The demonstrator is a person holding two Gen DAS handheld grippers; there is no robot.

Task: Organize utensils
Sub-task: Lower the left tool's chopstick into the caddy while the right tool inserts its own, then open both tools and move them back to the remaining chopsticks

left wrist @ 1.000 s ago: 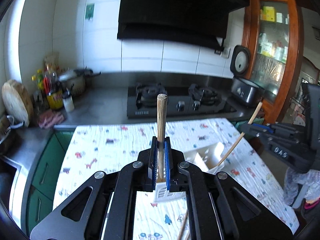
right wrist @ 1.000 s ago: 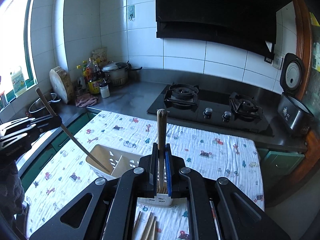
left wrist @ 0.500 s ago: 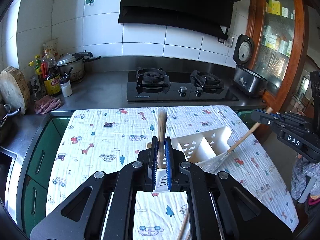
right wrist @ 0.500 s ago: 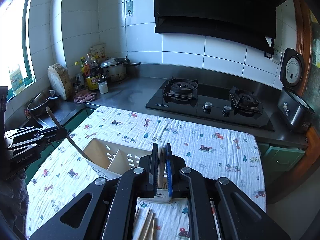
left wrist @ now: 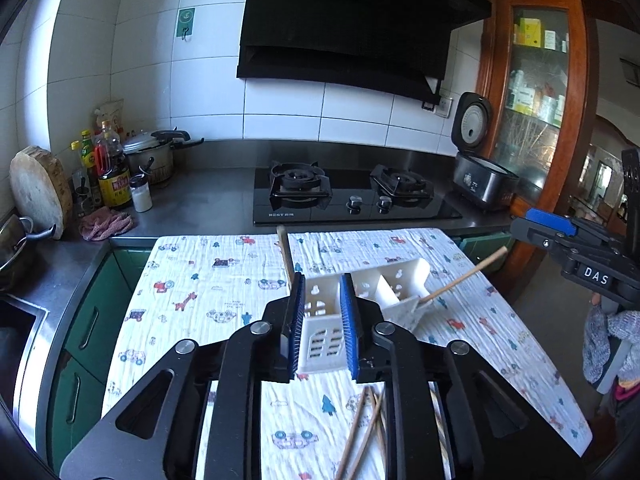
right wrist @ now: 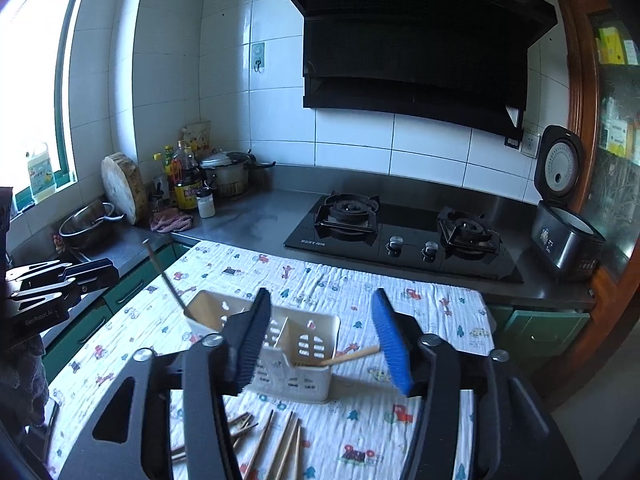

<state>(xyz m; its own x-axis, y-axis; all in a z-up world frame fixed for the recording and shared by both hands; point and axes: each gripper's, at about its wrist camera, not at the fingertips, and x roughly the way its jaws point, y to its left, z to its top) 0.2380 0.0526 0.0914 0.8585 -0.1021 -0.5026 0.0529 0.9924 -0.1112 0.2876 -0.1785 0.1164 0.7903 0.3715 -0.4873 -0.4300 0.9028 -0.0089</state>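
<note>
A white slotted caddy (left wrist: 396,280) (right wrist: 296,360) stands on the printed cloth. My left gripper (left wrist: 322,312) hovers just short of it, jaws opening, no pad pressing on anything. One wooden chopstick (left wrist: 286,256) leans free in the caddy beside its left pad; the same chopstick (right wrist: 166,278) shows in the right wrist view, apart from the left gripper (right wrist: 108,272). My right gripper (right wrist: 322,336), jaws opening wide, stands over the caddy's near end. A second chopstick (right wrist: 348,356) (left wrist: 464,276) rests loose in a compartment, slanting out to the right. The right gripper (left wrist: 520,230) is at the right edge.
Several loose chopsticks (right wrist: 276,440) (left wrist: 360,432) lie on the cloth (right wrist: 420,308) near me. Behind it are a gas hob (right wrist: 400,232), a rice cooker (right wrist: 568,240), bottles and a pot (left wrist: 152,160) at the left, and a sink (left wrist: 16,328).
Both grippers held a chopstick upright and lowered it into the caddy. Both jaws have now parted and drawn back a little; each chopstick leans free in the caddy.
</note>
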